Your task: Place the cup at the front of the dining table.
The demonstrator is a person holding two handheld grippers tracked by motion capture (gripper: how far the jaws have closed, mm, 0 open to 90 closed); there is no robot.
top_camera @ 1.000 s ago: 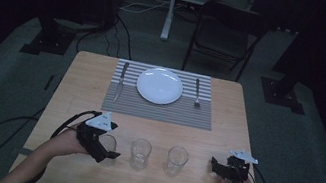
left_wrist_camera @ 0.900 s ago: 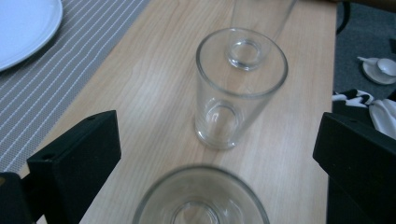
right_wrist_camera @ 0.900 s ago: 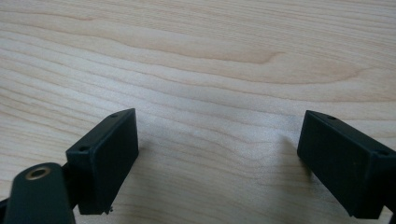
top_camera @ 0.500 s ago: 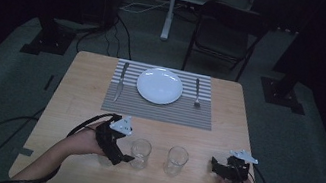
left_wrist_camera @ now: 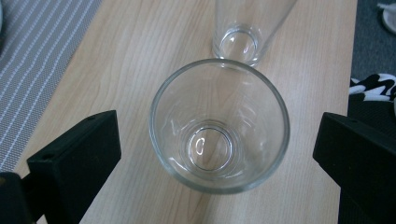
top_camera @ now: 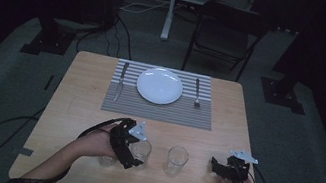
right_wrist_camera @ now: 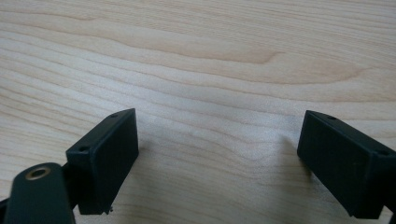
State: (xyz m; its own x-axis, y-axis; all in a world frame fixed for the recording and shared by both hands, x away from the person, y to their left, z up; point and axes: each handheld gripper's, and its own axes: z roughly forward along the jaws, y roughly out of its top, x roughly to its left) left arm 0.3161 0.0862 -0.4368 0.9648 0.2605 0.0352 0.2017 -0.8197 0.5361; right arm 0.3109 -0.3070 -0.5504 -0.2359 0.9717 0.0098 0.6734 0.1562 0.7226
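your left tongs (left_wrist_camera: pixel 215 154) stand open with the middle glass (left_wrist_camera: pixel 218 125) upright between the jaws, neither touching it, near the front edge of the surface (top_camera: pixel 79 92). your right tongs (right_wrist_camera: pixel 219 158) are open too, empty, well apart.

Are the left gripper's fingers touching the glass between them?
Apart. The left gripper view shows bare table on both sides of the glass, between its rim and each of the fingers of the open left gripper.
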